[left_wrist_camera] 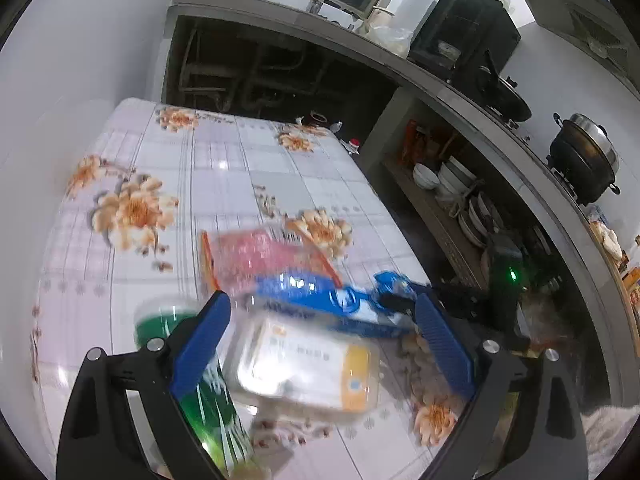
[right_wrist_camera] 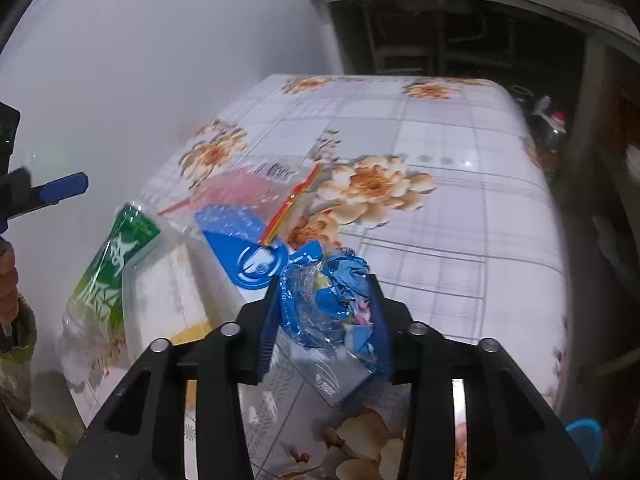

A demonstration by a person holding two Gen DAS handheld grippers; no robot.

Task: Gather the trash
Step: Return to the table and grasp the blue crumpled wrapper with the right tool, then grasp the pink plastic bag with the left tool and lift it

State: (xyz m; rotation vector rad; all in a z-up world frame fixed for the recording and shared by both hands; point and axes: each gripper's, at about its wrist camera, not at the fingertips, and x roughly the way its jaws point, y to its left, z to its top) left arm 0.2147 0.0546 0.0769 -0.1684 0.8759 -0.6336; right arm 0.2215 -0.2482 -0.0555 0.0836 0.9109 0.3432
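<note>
Trash lies in a heap on the flowered tablecloth. My left gripper is open, its blue fingers on either side of a clear plastic box with a white and yellow label, not pressing on it. A green-labelled bottle lies just outside the left finger. Beyond the box are a blue wrapper and a pink zip bag. My right gripper is shut on a crumpled blue plastic wrapper beside the heap. The bottle, box and pink bag lie to its left.
A white wall borders the table's left side. To the right the table drops off toward a dark shelf of bowls and plates under a counter with a lidded pot. A blue container sits low at the right.
</note>
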